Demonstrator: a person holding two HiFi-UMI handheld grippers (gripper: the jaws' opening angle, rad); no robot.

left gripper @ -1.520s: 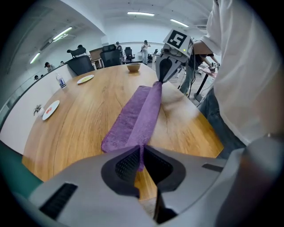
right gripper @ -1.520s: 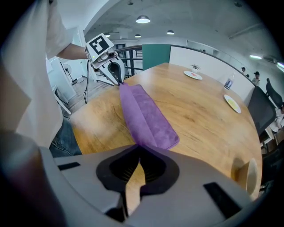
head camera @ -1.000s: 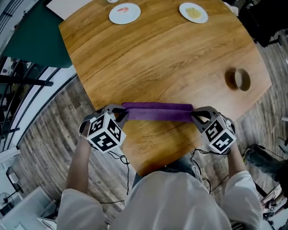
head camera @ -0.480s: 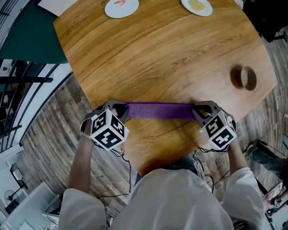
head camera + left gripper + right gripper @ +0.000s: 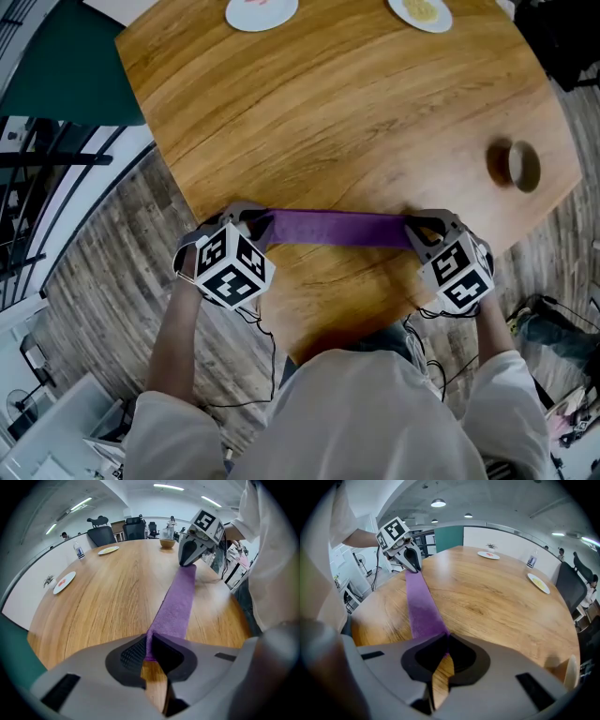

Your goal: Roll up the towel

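Head view, lower centre: L gripper (image 5: 255,223) & R gripper (image 5: 414,229) each pinch one end of purple towel (image 5: 337,228), L jaws just eased slightly w/ cloth still between, strip now lowered taut onto table (image 5: 328,112) nr bottom edge, so rolling not yet started.

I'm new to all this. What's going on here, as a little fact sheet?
Held thing: purple towel, a narrow strip stretched between both tools
Left side: left tool shut on the towel's left end
Right side: right tool shut on its right end
Surface: wooden table
Elsewhere: two plates at the far edge; brown ring
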